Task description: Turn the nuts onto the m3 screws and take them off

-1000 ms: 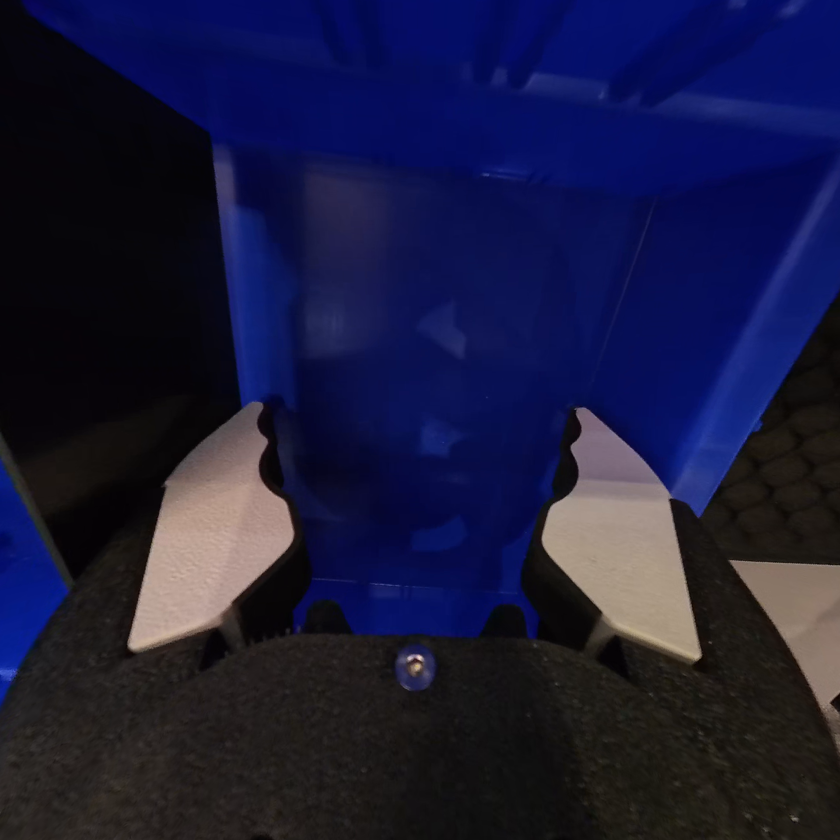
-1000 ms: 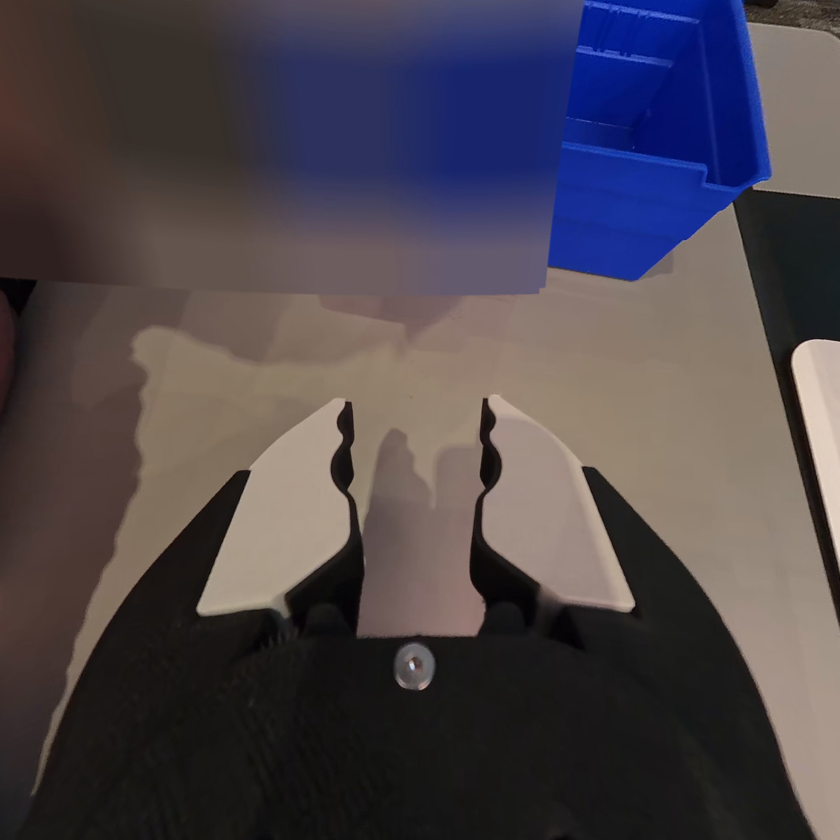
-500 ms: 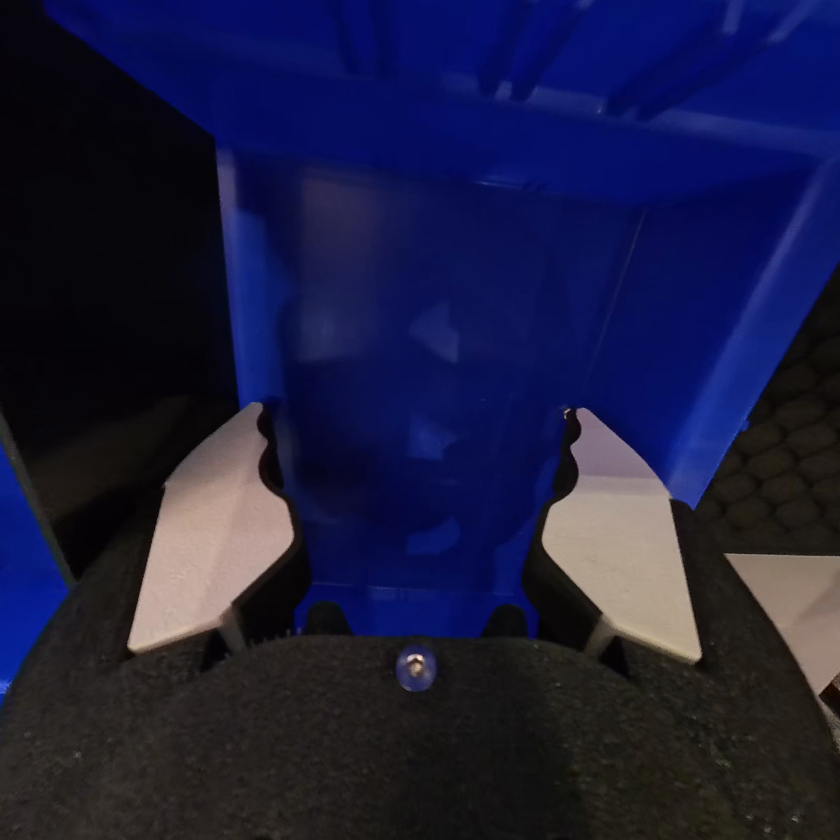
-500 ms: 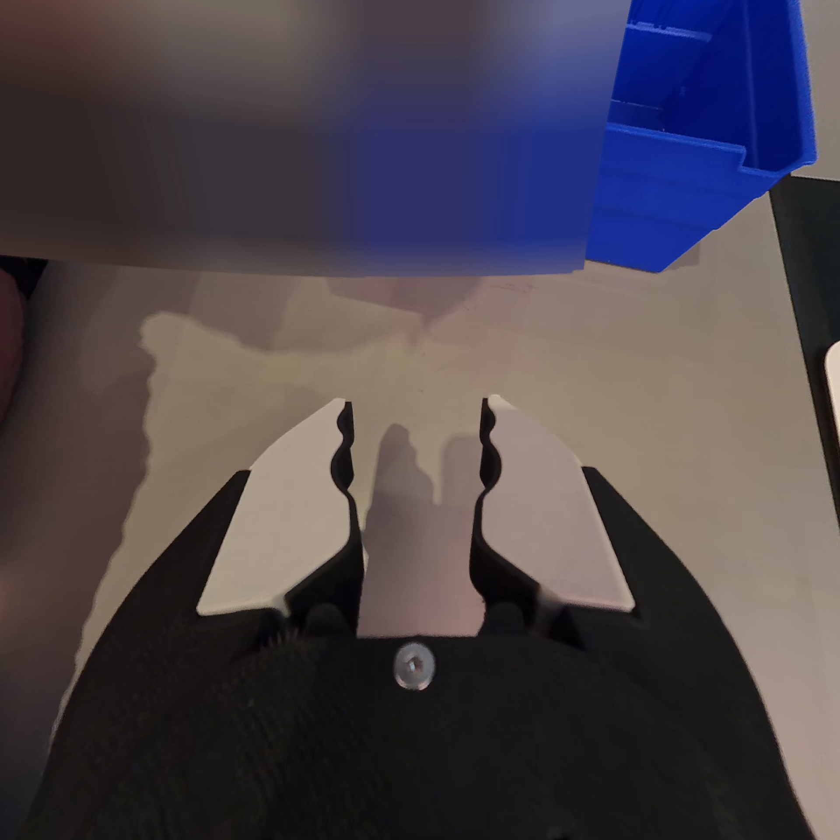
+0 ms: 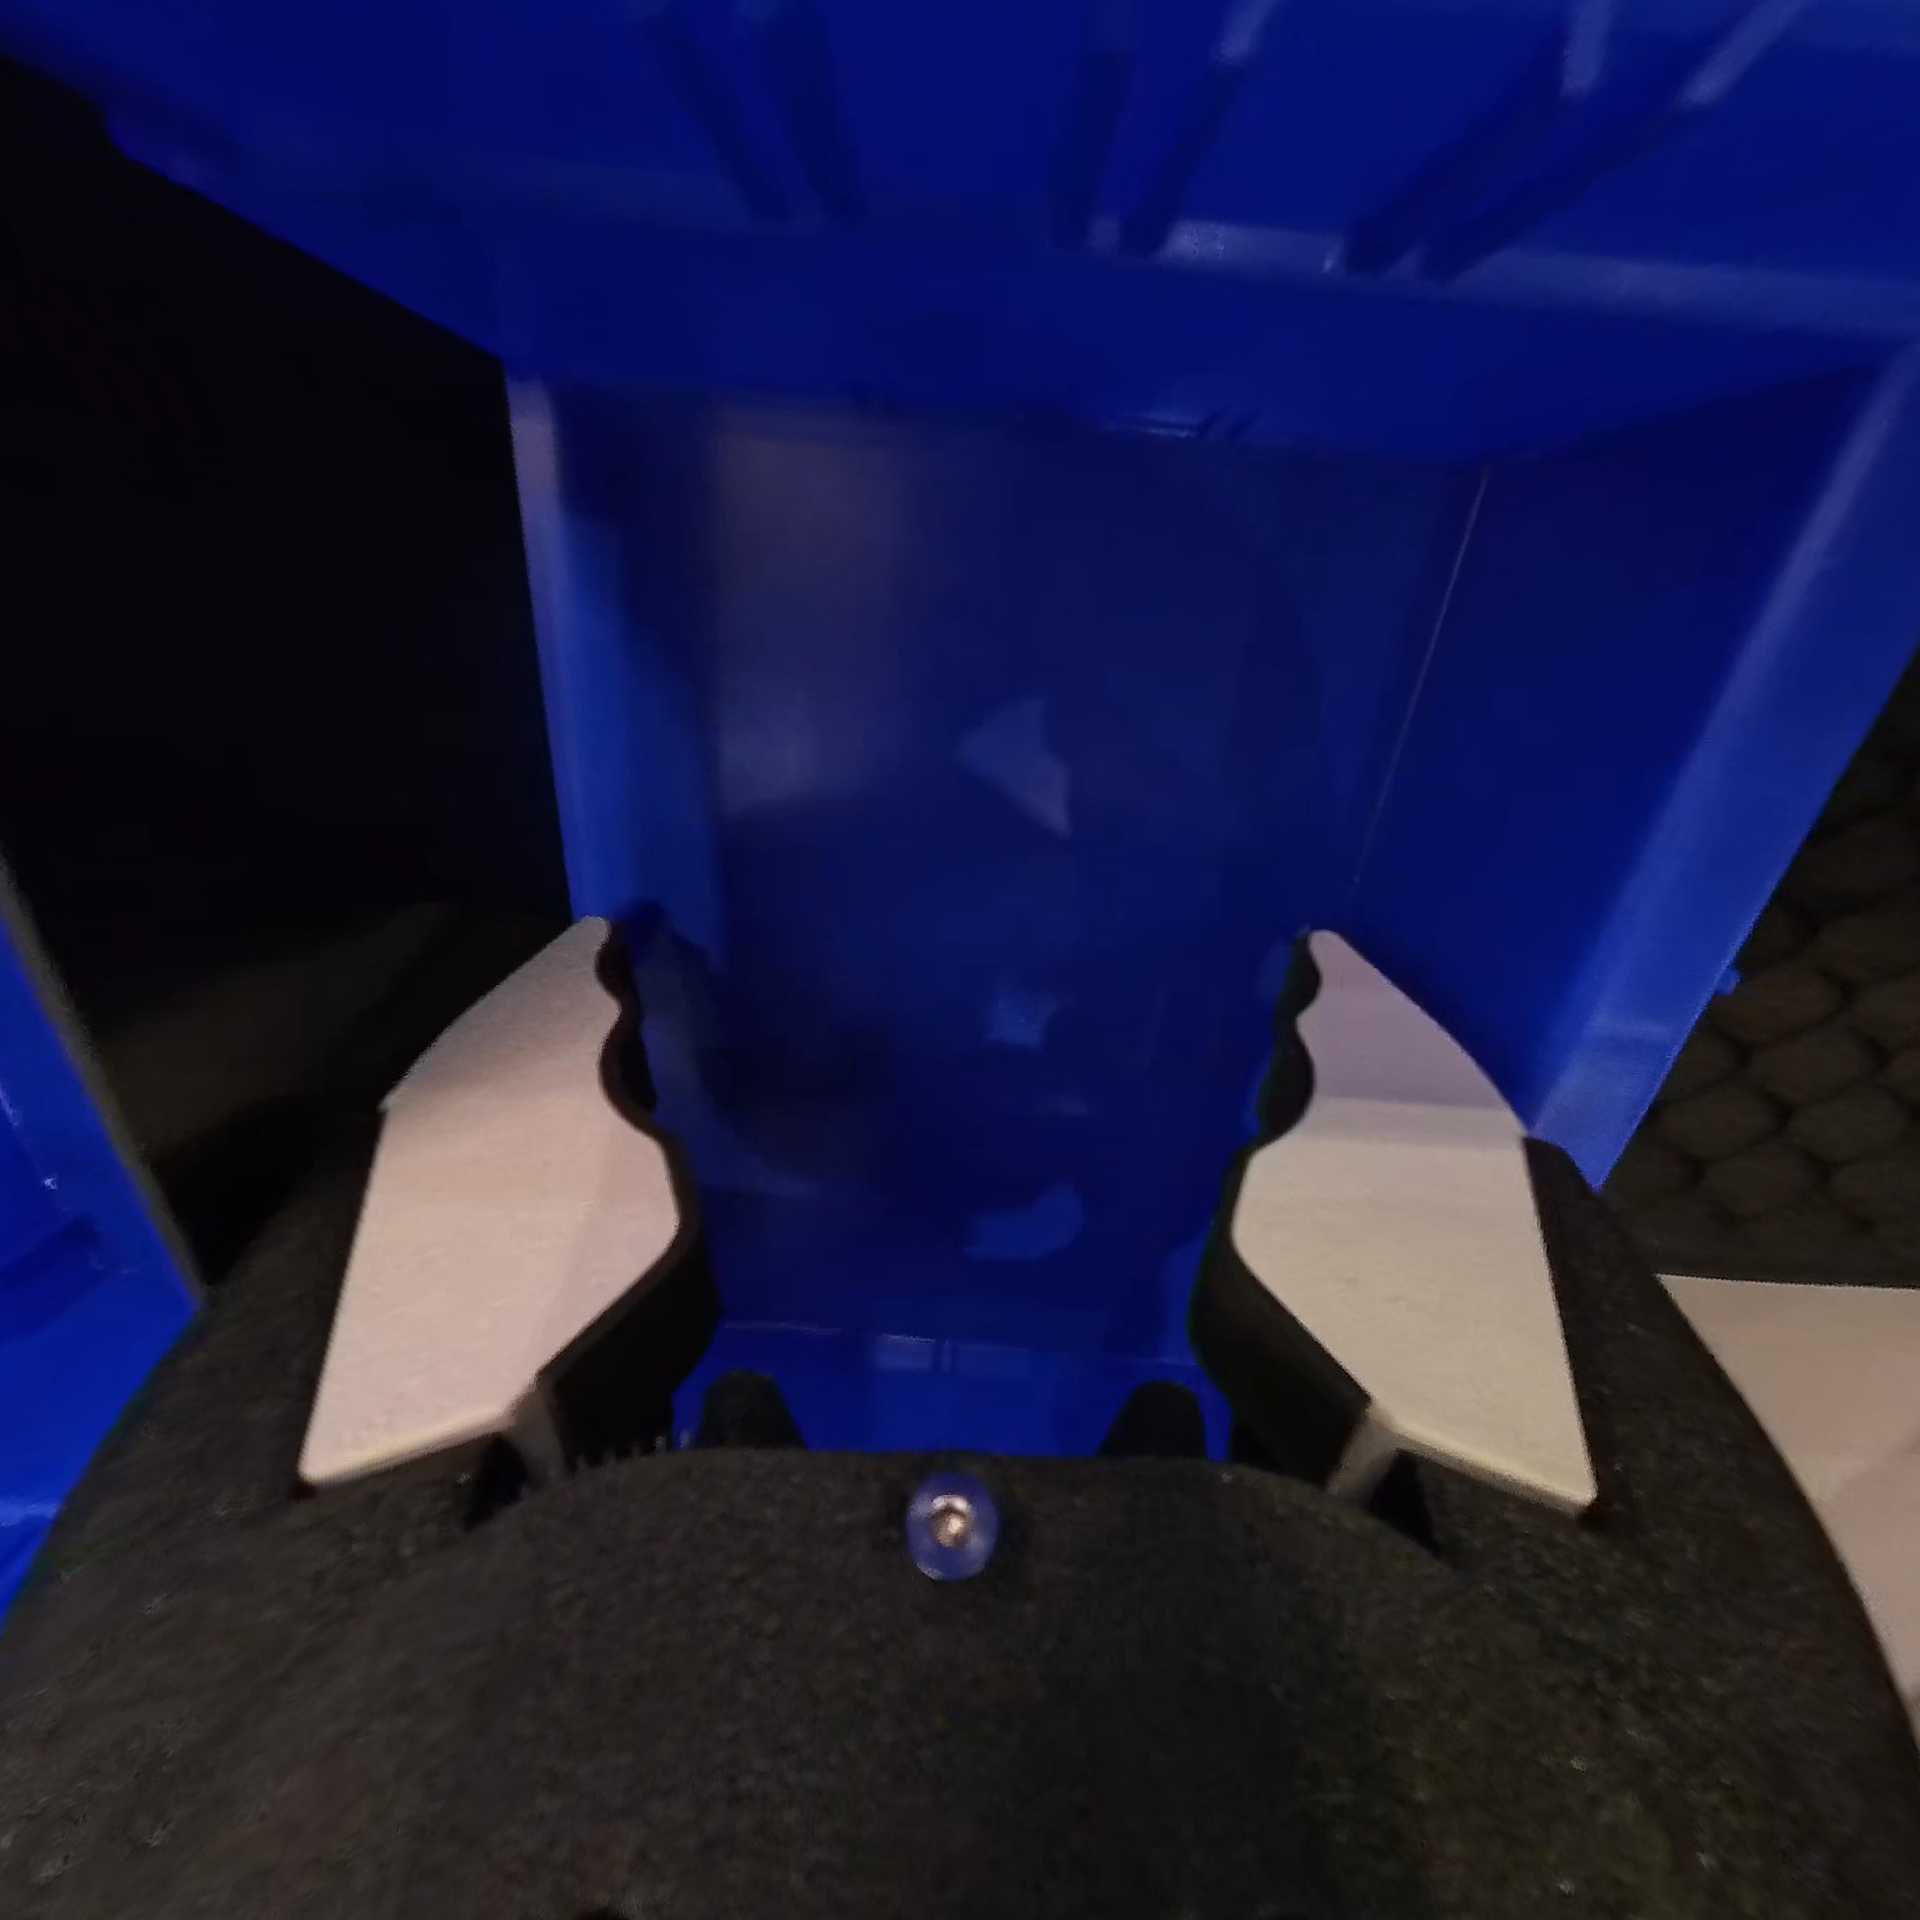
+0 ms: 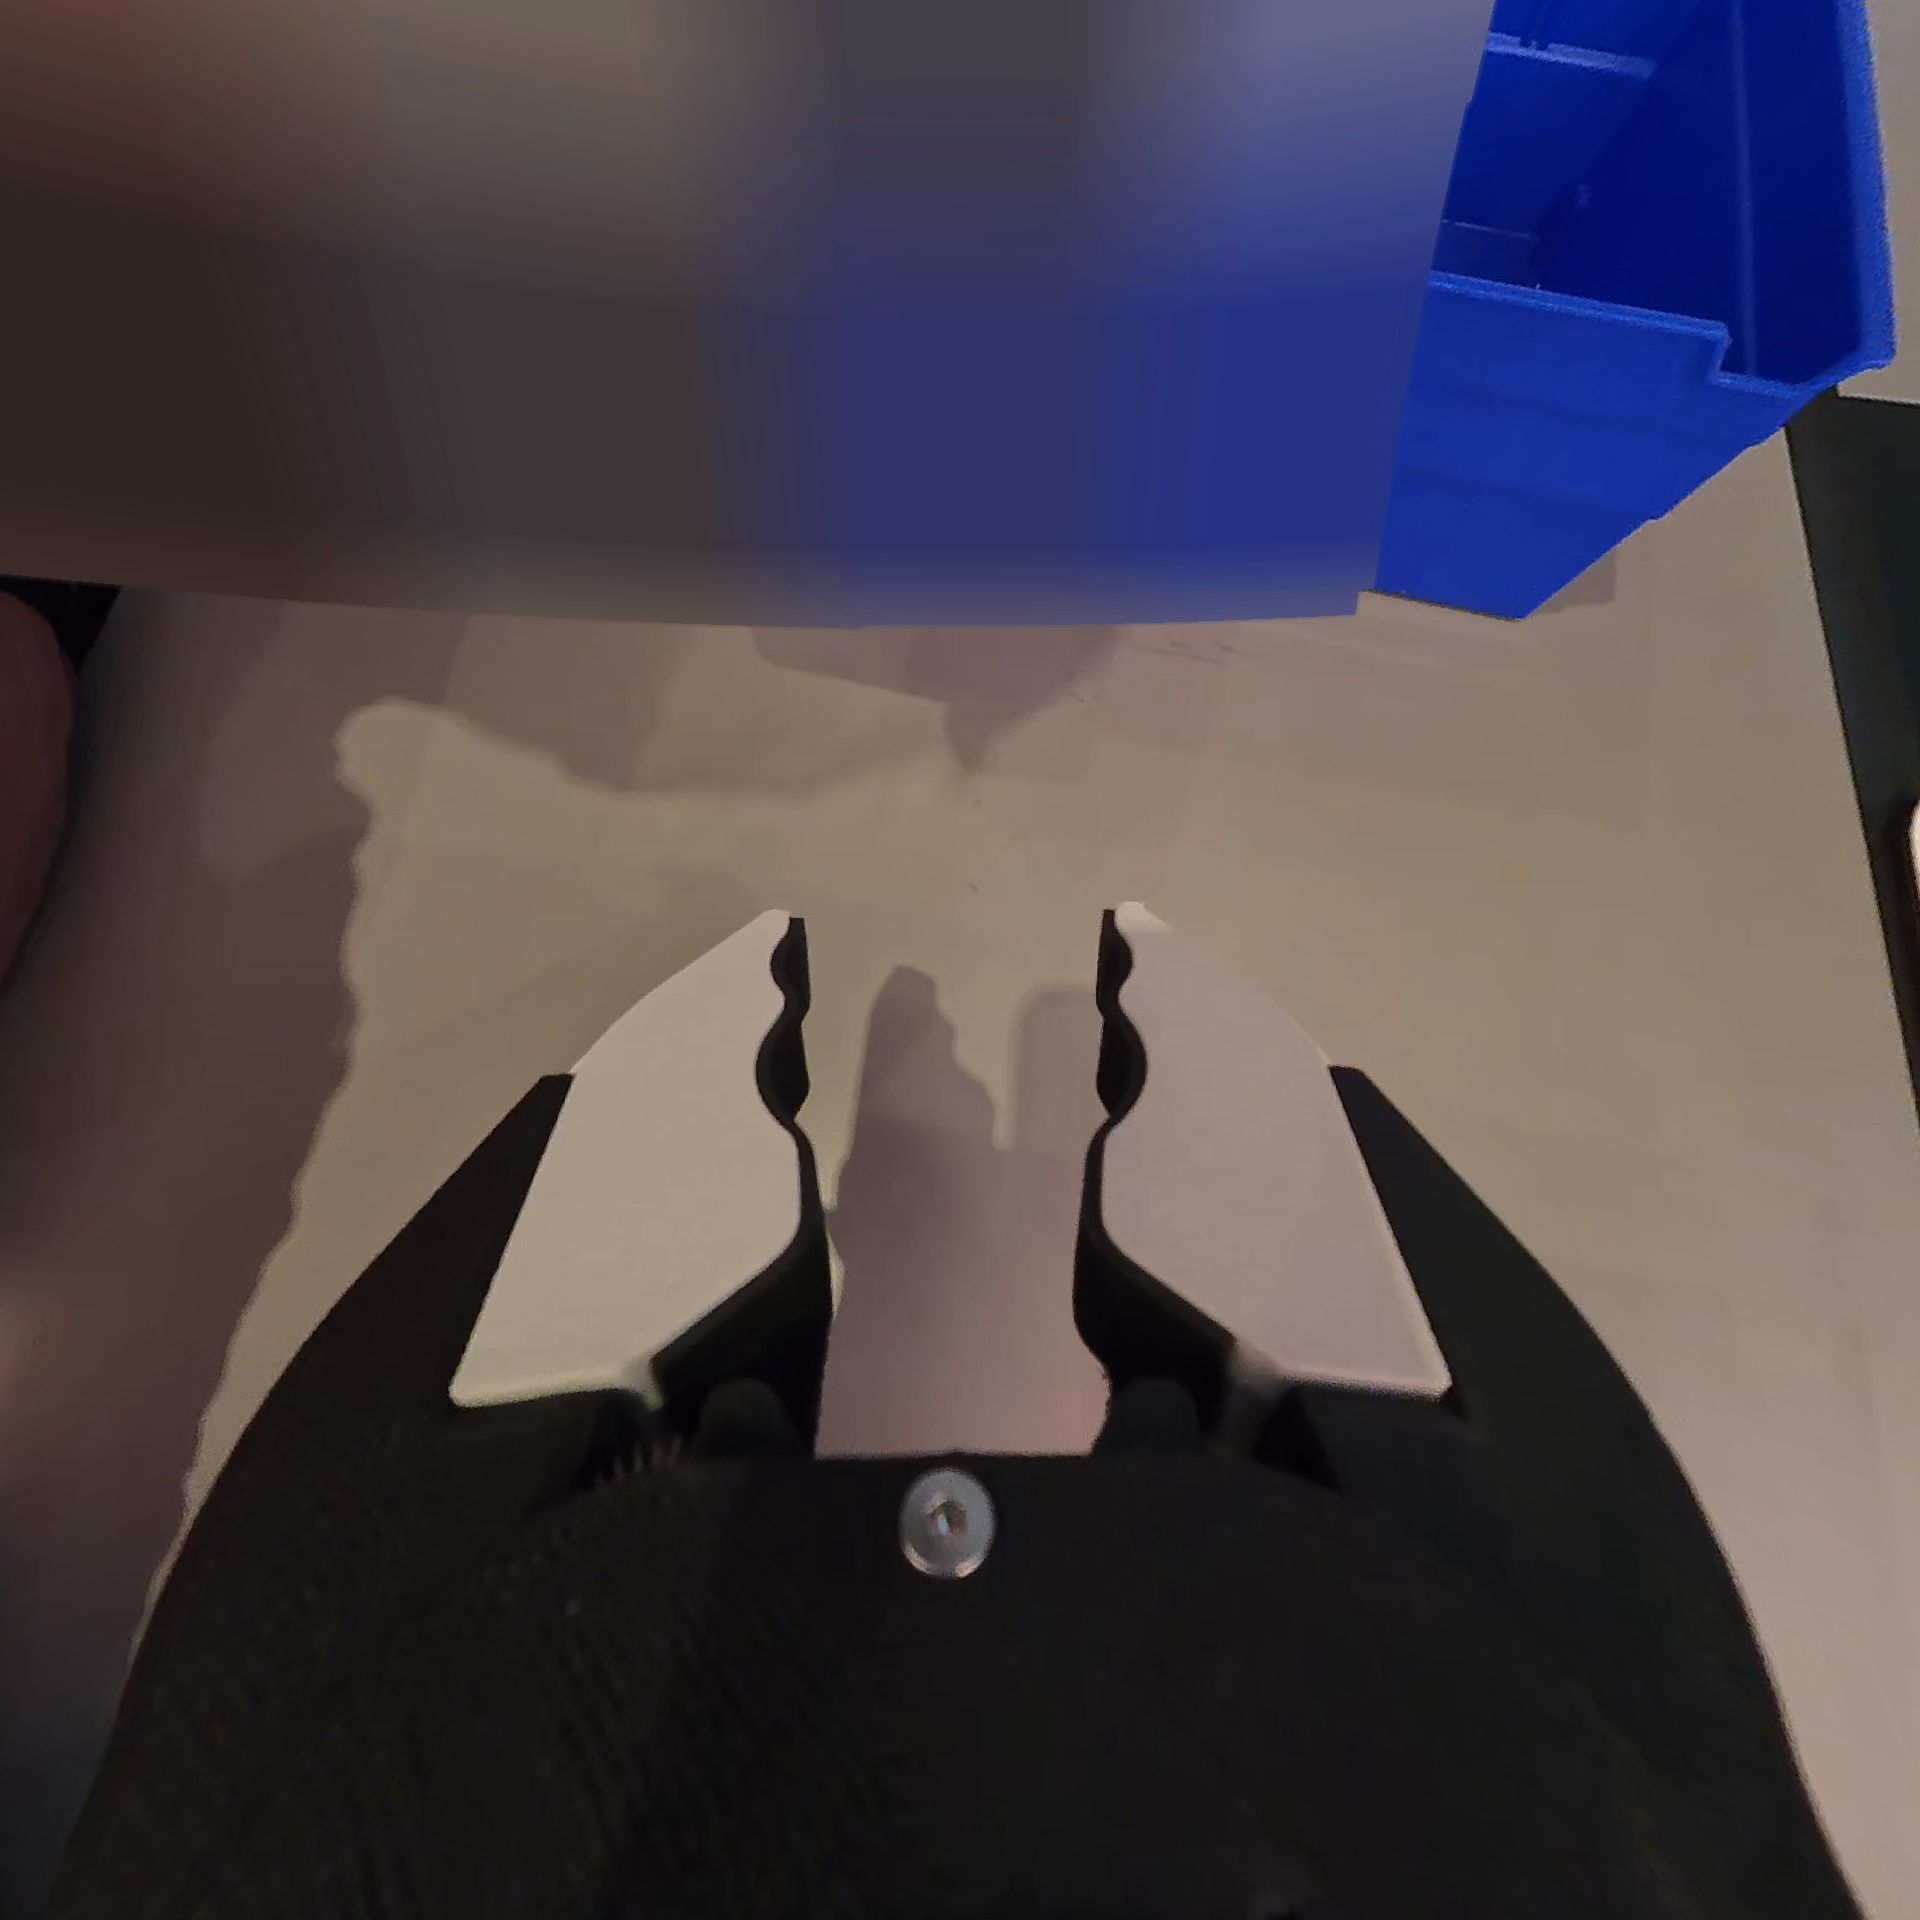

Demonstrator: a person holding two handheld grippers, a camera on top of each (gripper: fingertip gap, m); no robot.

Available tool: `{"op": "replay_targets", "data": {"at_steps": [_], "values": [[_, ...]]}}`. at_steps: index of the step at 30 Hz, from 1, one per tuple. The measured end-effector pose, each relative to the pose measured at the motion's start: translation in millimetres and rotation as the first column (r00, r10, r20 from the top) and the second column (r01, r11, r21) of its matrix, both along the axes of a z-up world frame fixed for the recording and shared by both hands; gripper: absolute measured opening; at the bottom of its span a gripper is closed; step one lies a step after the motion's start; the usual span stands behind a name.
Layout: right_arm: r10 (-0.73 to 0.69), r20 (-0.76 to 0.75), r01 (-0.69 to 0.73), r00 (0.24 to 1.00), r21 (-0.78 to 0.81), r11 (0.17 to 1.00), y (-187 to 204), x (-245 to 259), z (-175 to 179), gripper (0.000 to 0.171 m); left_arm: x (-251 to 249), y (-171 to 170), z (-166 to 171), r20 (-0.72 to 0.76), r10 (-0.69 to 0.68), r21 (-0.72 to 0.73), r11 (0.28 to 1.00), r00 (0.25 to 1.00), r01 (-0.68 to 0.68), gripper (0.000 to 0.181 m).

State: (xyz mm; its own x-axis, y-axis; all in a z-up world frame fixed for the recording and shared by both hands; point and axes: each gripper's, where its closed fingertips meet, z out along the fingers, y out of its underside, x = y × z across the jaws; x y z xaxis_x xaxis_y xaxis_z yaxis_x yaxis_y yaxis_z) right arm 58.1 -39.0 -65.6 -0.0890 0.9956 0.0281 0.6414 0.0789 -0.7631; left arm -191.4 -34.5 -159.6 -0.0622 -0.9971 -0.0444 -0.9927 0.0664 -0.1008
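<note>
No nuts or m3 screws show in either view. My left gripper [image 5: 956,945] is wide open and empty, held close in front of a blue plastic bin [image 5: 1039,644] whose glossy front wall fills the gap between the jaws. My right gripper [image 6: 951,925] is open and empty above a light grey table [image 6: 1351,883]. A blue bin [image 6: 1621,343] stands at the far right of the right wrist view, its open inside dark and its contents hidden.
Another blue bin edge [image 5: 73,1247] shows at the left of the left wrist view. A dark textured mat [image 5: 1808,1060] and a white surface [image 5: 1808,1382] lie to the right. A dark strip [image 6: 1860,644] runs along the table's right edge. Spacing between my two grippers at the tips: around 25 cm.
My right gripper has drifted left, so the blue bin has slid toward the right edge of its view. My left gripper has held almost still at the bin front.
</note>
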Motion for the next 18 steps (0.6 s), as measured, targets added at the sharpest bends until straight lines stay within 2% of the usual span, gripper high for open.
{"op": "replay_targets", "data": {"at_steps": [2,10,18], "values": [[0.004,0.002,-0.004,1.0,-0.004,1.0,-1,0,-1,0.054,1,7,5,0.018,-0.015,0.058,0.998,1.0,0.014,0.105],[0.013,0.011,-0.013,1.0,-0.006,1.0,-3,0,-2,0.054,-3,-1,3,0.011,0.013,0.006,1.0,1.0,-0.013,0.116],[0.016,0.014,-0.016,1.0,-0.006,1.0,-3,0,-2,0.054,-3,2,-1,-0.003,0.045,0.009,0.999,0.999,-0.045,0.117]]}}
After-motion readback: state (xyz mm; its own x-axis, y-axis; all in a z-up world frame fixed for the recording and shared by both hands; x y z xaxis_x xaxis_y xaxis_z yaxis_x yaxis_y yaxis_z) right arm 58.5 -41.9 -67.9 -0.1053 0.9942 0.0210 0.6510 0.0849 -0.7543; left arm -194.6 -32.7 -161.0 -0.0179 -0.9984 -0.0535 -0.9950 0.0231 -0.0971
